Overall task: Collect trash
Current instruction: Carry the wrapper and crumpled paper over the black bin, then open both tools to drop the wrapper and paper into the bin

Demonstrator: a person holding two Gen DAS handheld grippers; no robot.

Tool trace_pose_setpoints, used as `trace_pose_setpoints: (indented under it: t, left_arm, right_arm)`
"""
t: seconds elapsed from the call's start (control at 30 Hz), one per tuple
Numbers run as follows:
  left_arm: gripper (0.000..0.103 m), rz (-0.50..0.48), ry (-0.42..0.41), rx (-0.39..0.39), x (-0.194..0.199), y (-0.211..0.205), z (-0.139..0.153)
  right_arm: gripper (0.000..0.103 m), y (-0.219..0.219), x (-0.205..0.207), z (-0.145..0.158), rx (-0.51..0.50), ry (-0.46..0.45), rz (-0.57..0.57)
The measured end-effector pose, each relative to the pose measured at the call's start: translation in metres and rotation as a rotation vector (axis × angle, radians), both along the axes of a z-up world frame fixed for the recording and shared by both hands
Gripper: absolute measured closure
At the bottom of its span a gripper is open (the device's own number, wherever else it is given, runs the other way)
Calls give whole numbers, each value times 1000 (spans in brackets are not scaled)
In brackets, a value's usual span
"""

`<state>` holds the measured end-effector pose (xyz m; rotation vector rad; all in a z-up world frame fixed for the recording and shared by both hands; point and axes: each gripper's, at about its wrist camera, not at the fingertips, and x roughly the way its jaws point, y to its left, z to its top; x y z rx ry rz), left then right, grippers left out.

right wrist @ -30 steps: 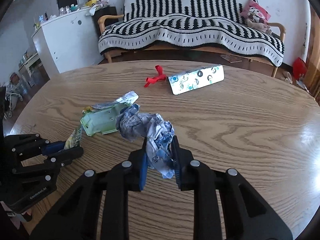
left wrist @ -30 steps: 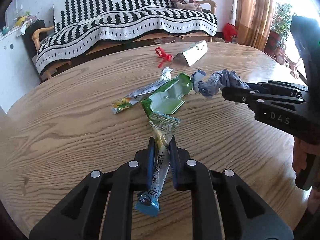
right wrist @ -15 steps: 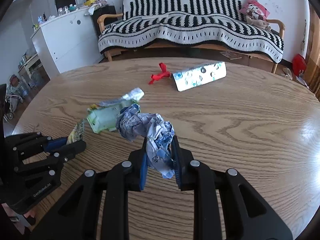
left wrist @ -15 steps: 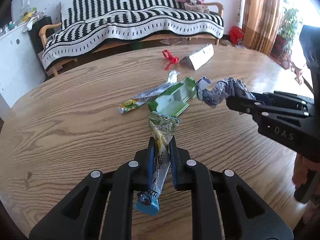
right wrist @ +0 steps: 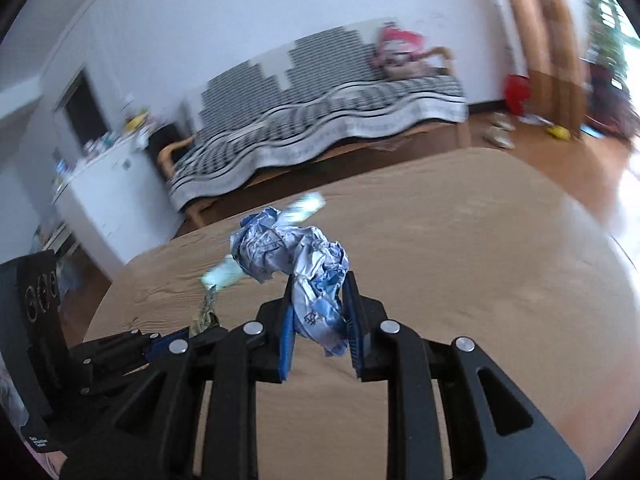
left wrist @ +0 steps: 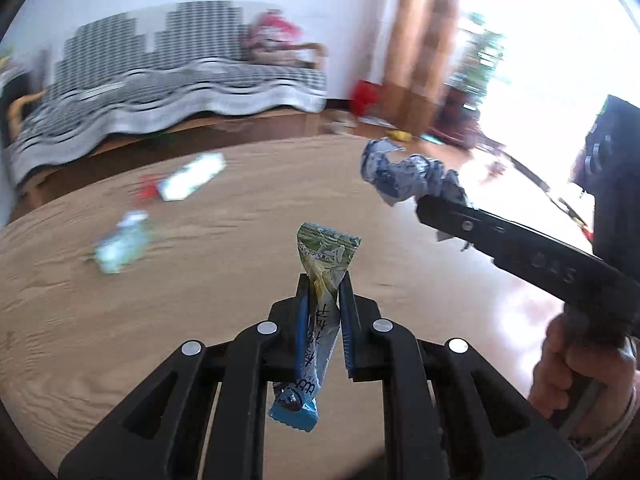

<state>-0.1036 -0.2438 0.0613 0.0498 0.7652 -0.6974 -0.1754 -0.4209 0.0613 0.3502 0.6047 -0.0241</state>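
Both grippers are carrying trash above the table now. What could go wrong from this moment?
1. The left gripper pinches the snack wrapper only around its middle; both ends hang free, so the slippery film might slide out.
2. The crumpled paper bulges far beyond the right gripper, so part of it may snag or pull loose.
3. The green packet, white box and red scrap remain on the table and might be forgotten.

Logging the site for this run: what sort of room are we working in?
Most likely a home living room: a sofa under a striped throw along the wall, a round wooden table with scattered wrappers, and a curtained window with a potted plant beside it.
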Motion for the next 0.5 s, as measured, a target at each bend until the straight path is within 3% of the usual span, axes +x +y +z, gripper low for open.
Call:
trace_pose_setpoints:
  t: [0.1, 0.23, 0.3, 0.4, 0.5]
  left_arm:
    - [90, -122, 70, -39, -41, -50, 0]
    - [90, -241, 234, -62, -95, -111, -36]
    - [90, -272, 350, -35, -118, -138, -75]
    - [90, -290, 438, 45, -136, -163, -128]
    - [90, -317, 451, 150, -151, -179, -163]
  right_arm:
    - [81, -48, -61, 2, -1, 7, -113]
    - [81, -96, -138, -21, -10, 55, -237]
    - [81, -118, -168, -60, 38, 144, -286]
    - [81, -136, -196, -132, 128, 304, -326]
    - [81, -144, -211, -178, 185, 384, -340]
